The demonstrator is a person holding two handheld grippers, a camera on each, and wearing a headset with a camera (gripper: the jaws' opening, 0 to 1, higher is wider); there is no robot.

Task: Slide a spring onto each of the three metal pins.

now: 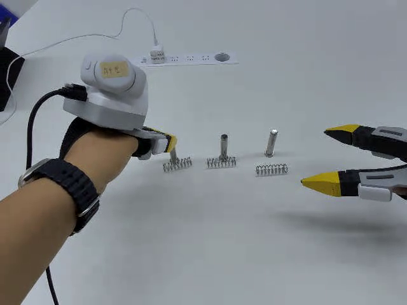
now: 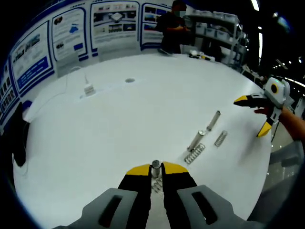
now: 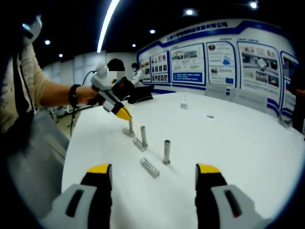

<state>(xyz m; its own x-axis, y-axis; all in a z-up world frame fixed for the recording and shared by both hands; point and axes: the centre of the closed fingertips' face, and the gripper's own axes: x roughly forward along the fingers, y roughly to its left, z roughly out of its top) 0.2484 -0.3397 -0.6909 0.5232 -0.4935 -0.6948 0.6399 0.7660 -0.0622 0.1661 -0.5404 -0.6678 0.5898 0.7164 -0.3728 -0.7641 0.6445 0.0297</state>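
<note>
Now left gripper (image 2: pixel 156 167) pinches leftmost pin (image 1: pixel 173 154); right gripper (image 1: pixel 314 157) jaws wide apart near rightmost spring (image 1: pixel 271 169). 3 springs (image 1: pixel 221 162) lie beside 3 upright pins (image 1: pixel 224 145). Springs likely light, squashy: grip mid-coil, gently.

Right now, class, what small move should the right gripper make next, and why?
Probably bring the open right gripper down onto the nearest spring and close on it. All three springs lie flat on the table, no pin wears one, and the left gripper is shut around the left pin.
</note>
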